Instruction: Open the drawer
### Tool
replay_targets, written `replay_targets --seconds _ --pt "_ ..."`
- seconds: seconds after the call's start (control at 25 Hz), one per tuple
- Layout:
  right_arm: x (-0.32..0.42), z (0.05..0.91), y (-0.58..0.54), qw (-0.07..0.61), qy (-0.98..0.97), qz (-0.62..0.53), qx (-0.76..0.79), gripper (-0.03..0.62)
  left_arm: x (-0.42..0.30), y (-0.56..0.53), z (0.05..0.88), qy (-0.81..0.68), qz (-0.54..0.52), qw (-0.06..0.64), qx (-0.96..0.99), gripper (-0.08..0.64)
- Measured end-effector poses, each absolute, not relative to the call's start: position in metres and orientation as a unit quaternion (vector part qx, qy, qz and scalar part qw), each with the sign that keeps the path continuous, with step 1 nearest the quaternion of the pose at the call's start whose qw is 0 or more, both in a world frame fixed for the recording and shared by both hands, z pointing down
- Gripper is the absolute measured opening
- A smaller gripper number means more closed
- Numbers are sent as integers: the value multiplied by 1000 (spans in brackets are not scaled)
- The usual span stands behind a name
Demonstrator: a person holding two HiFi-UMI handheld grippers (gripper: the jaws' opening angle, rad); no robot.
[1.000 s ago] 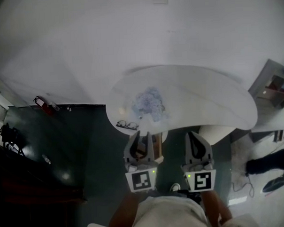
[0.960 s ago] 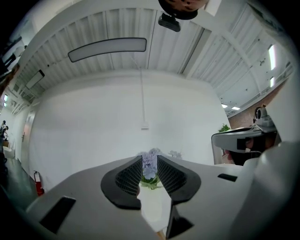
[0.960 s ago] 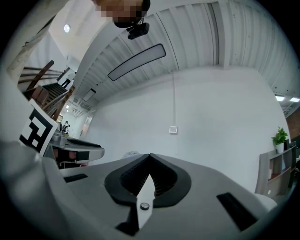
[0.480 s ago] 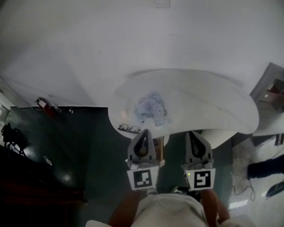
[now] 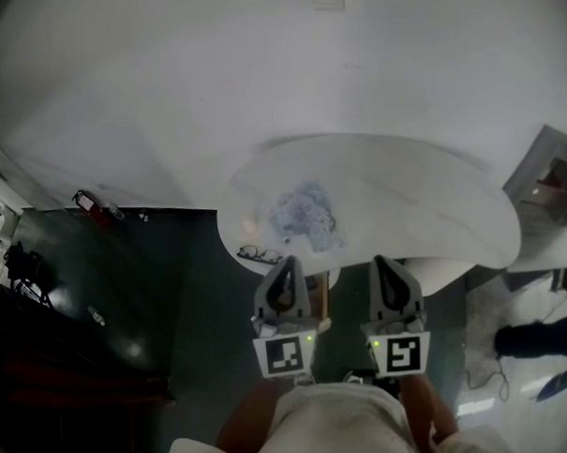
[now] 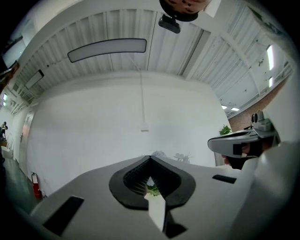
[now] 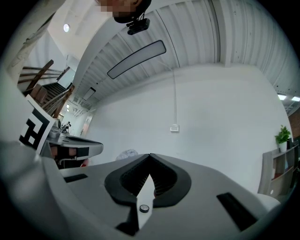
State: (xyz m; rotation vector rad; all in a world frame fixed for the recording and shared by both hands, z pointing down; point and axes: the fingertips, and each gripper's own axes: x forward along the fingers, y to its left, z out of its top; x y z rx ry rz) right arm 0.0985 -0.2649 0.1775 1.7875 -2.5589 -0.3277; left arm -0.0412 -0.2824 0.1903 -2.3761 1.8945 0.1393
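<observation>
No drawer shows plainly in any view; only a brownish piece (image 5: 314, 281) peeks out under the white curved table (image 5: 423, 196), beside my left gripper. My left gripper (image 5: 287, 262) is held at the table's front edge, jaws shut with nothing held; in the left gripper view (image 6: 150, 157) they meet at the tip and face the white wall. My right gripper (image 5: 383, 261) hangs beside it to the right, also shut and empty (image 7: 150, 155). Each gripper appears at the edge of the other's view.
A crumpled bluish cloth (image 5: 303, 211) and a pair of glasses (image 5: 258, 255) lie on the table's left part. A red fire extinguisher (image 5: 85, 203) stands at the wall on the left. A shelf unit (image 5: 553, 176) and someone's shoes (image 5: 551, 336) are on the right.
The left gripper's jaws stood open a second ago and are now shut on nothing. Both grippers have stayed at the table's front edge.
</observation>
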Motion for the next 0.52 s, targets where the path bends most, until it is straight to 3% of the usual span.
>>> replay_targets --seconds 0.52 --pt "94 177 -271 9 -821 -108 561 5 -45 -287 189 626 43 51 -777 3"
